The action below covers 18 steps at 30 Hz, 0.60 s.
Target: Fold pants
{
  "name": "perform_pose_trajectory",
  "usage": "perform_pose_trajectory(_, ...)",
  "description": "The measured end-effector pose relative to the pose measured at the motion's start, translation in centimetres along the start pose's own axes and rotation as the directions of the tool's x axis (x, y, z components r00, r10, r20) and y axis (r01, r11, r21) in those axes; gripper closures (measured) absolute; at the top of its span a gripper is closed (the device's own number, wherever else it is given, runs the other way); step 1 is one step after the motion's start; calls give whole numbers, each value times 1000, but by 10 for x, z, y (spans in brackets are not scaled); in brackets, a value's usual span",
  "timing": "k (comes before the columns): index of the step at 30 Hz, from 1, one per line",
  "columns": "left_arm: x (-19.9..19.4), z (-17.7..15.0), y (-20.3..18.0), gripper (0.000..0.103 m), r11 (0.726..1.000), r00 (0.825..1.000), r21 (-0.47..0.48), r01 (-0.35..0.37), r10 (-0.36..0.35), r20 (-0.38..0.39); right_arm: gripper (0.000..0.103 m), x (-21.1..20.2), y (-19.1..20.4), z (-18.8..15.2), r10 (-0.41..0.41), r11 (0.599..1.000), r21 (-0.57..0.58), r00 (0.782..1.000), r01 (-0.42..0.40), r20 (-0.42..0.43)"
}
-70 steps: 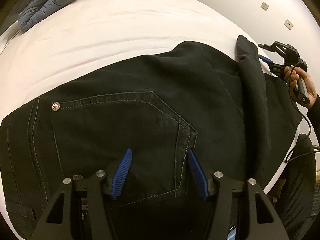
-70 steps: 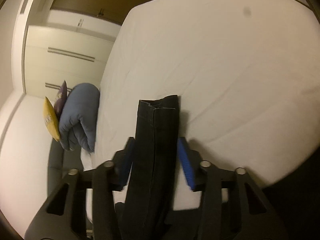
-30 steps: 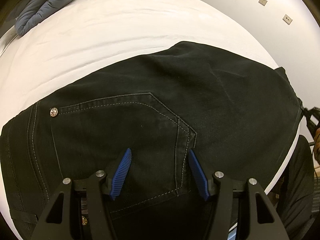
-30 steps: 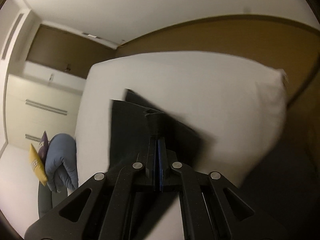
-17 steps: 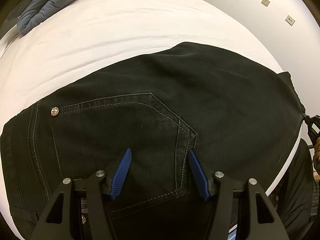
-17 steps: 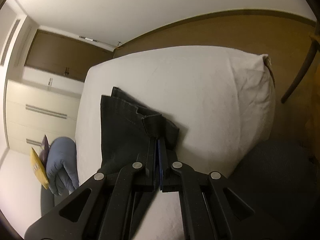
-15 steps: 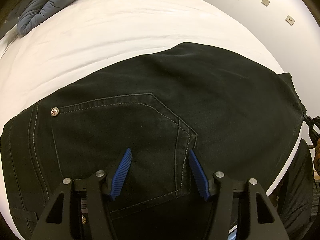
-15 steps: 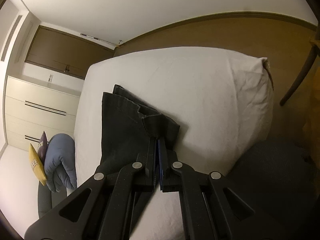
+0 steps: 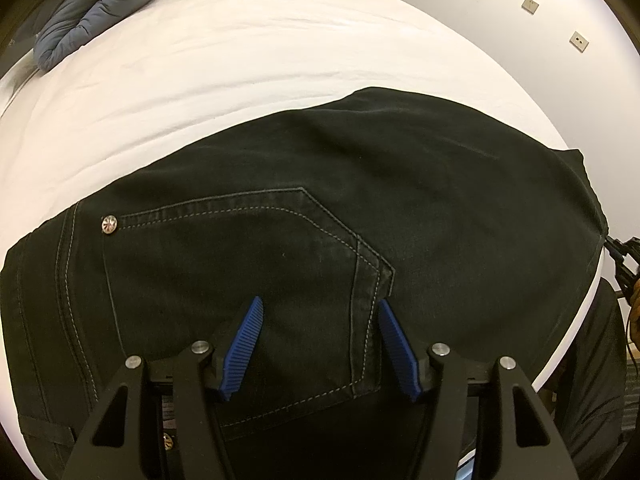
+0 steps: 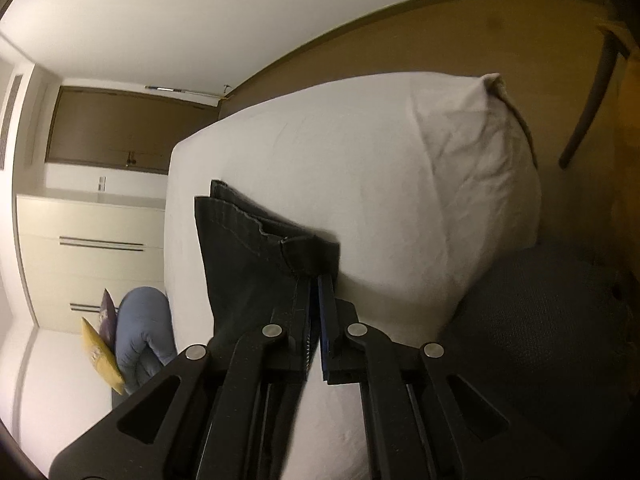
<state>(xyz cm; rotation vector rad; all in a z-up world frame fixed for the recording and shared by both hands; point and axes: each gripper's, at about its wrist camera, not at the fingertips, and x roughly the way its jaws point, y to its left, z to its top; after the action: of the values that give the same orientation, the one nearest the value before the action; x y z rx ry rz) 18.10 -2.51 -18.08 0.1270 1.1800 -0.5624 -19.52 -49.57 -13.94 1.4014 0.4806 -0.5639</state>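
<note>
Black pants (image 9: 320,208) beneath spread left jaws, hem pinched in right jaws

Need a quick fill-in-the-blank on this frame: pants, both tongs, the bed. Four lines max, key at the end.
1. The pants lie on a bed with a ____ sheet.
2. The left tongs hover ____ over the back pocket.
3. The right tongs are ____ on the pants' hem.
4. The rolled bedding at the bed's far corner is ____ in colour.

Missing words: white; open; shut; blue
</note>
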Motion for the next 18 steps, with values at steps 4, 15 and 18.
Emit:
perform_pose_trajectory(4, 0, -1, 1, 39, 1000, 1000, 0, 0, 0, 2, 87, -34, 21, 19, -102, 987, -109, 988, 115, 112)
perform_pose_trajectory(15, 1, -2, -2, 34, 1000, 1000, 11, -9, 9, 0, 38, 51, 176, 61, 5, 621, -771, 985, -140, -175)
perform_pose_trajectory(18, 1, -1, -1, 34, 1000, 1000, 15, -8, 8, -7, 39, 84, 183, 66, -72, 571, -813, 979, -114, -188)
